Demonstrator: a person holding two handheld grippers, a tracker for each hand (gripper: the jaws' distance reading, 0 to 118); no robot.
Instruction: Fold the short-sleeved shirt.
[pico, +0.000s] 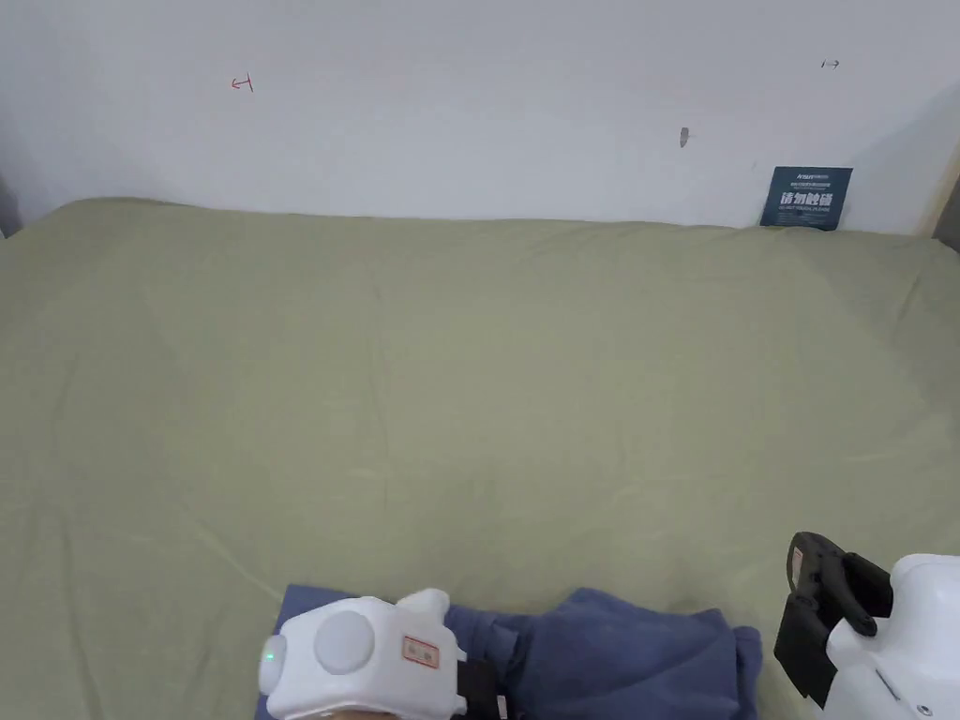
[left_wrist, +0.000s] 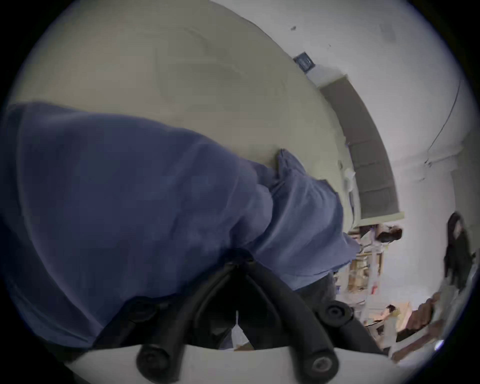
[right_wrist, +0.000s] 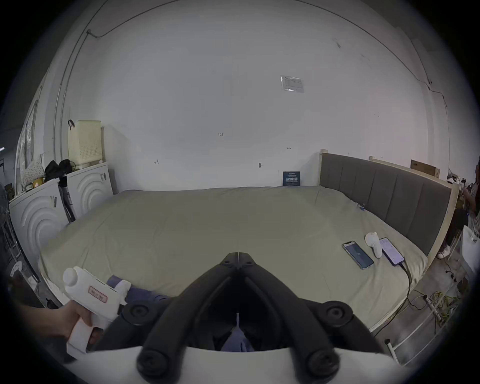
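Your blue short-sleeved shirt (pico: 600, 656) lies bunched at the near edge of the bed (pico: 469, 375), right below you, its long axis running left to right along that edge, with the whole olive sheet stretching bare beyond it toward the wall. Your left gripper (left_wrist: 237, 262) is the one on the cloth: in the left gripper view its jaws come together at the tips with blue fabric gathered over and around them, so it looks pinched on a fold of the shirt (the tips themselves are buried, so that is a judgement). Your right gripper (right_wrist: 238, 256) is held above the bed off the shirt's right end, jaws pressed together on nothing, pointing out across the sheet toward the far wall. In the head view it sits just beside the shirt's right edge but apart from it. So the garment lies below and to the left of the right jaws. I judge the next move needs that gripper opened and brought down to the right end, so both ends can be drawn away from you and spread flat.
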